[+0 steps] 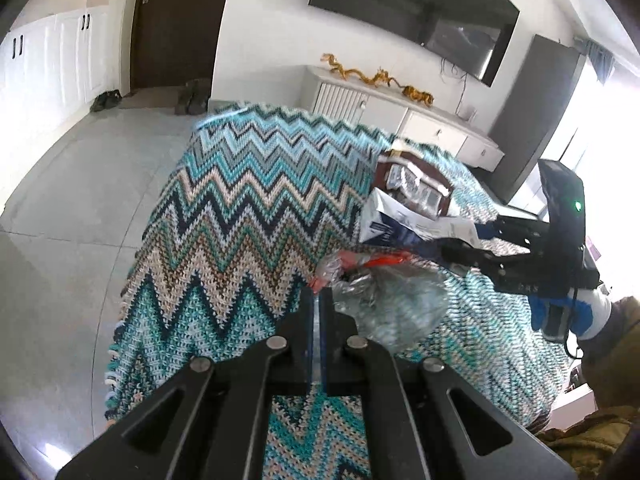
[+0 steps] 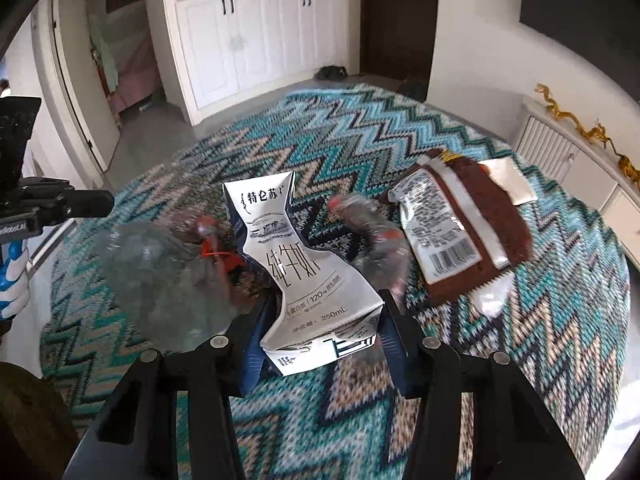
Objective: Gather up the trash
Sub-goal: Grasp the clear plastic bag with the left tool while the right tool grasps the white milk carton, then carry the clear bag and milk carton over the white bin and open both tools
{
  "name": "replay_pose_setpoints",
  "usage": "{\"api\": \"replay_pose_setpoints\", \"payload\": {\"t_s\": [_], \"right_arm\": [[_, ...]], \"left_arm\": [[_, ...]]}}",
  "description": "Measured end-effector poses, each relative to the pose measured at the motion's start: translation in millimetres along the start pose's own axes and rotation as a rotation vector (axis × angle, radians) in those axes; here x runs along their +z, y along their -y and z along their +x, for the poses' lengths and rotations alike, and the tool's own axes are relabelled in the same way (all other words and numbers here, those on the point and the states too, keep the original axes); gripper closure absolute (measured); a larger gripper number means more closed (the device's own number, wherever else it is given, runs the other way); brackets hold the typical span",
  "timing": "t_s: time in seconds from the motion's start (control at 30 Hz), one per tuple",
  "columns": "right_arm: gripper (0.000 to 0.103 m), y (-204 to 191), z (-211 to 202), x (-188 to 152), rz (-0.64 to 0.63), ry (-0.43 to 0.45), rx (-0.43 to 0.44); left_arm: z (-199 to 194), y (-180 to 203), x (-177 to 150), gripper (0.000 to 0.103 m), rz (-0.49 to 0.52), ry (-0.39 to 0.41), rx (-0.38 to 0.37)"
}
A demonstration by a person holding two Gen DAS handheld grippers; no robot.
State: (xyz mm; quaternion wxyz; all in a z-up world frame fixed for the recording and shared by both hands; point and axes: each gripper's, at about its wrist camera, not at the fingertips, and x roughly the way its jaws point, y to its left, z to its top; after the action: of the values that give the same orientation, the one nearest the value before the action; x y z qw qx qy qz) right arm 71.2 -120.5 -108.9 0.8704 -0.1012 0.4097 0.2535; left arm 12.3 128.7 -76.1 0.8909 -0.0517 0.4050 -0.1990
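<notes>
**Crushed milk carton in our right gripper, above the zigzag cloth**

We hold the flattened milk carton (image 2: pixel 308 276) by its lower end, our right gripper (image 2: pixel 324 344) clamped on either side of it; the carton stands tilted away from us over the table. Just left of it lies a crumpled clear plastic bottle (image 2: pixel 160 276) with a red label strip, blurred in the right wrist view. Behind the carton to the right sits a second crushed clear bottle (image 2: pixel 372 236), also blurred. Further right, a brown snack wrapper (image 2: pixel 460 224) lies flat, barcode side up, with a white paper scrap (image 2: pixel 508 180) beside its far edge.

Our left gripper (image 1: pixel 319 300) has its jaws drawn nearly together; a thin sliver of something clear shows between them, though we cannot tell what it is. Its tips sit at the edge of the clear bottle.

All of it rests on the teal zigzag knit tablecloth (image 2: pixel 400 128). Beyond are a grey tiled floor (image 1: pixel 80 184), white cupboards (image 2: pixel 256 36) and a dark door (image 1: pixel 180 20)
</notes>
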Motion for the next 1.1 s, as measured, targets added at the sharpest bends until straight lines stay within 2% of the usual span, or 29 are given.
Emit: {"api": "replay_pose_setpoints", "payload": {"t_s": [0.13, 0.2, 0.37, 0.43, 0.47, 0.5, 0.67, 0.77, 0.83, 0.9, 0.97, 1.1], "right_arm": [[0.053, -1.6, -26.0, -12.3, 0.029, 0.027, -0.021], [0.053, -1.1, -37.9, -19.9, 0.049, 0.042, -0.027], [0.053, 8.9, -66.7, -38.2, 0.139, 0.095, -0.029], [0.053, 11.4, -78.3, -44.5, 0.167, 0.116, -0.034], [0.053, 12.9, -82.6, -47.2, 0.179, 0.123, -0.035], [0.053, 13.4, -85.9, -49.3, 0.186, 0.127, -0.037], [0.053, 19.9, -100.4, -59.1, 0.235, 0.15, -0.053], [0.053, 24.8, -107.7, -62.7, 0.263, 0.167, -0.061], [0.053, 28.0, -113.7, -65.9, 0.285, 0.182, -0.064], [0.053, 30.1, -117.9, -68.6, 0.297, 0.192, -0.073], [0.053, 31.7, -123.0, -72.5, 0.309, 0.203, -0.08], [0.053, 36.7, -138.2, -82.6, 0.338, 0.23, -0.1]], "left_arm": [[-4.4, 7.5, -1.9, 0.101, 0.016, -0.011, -0.027], [-1.0, 6.3, 0.4, 0.098, -0.007, -0.022, -0.064], [23.6, -2.1, 10.7, 0.095, -0.019, -0.06, -0.1], [33.4, -2.6, 13.9, 0.081, -0.005, -0.075, -0.101], [40.9, -1.9, 16.1, 0.061, 0.007, -0.084, -0.097], [45.0, -1.3, 16.8, 0.052, 0.014, -0.084, -0.091], [66.0, 5.3, 21.3, 0.052, 0.062, -0.101, -0.074], [80.4, 11.6, 19.1, 0.053, 0.103, -0.139, -0.062], [88.8, 18.6, 14.3, 0.059, 0.138, -0.166, -0.05], [93.9, 22.6, 11.1, 0.081, 0.157, -0.179, -0.024], [95.3, 24.3, 8.9, 0.093, 0.153, -0.182, -0.019], [81.8, 24.5, 10.0, 0.096, 0.132, -0.144, -0.01]]}}
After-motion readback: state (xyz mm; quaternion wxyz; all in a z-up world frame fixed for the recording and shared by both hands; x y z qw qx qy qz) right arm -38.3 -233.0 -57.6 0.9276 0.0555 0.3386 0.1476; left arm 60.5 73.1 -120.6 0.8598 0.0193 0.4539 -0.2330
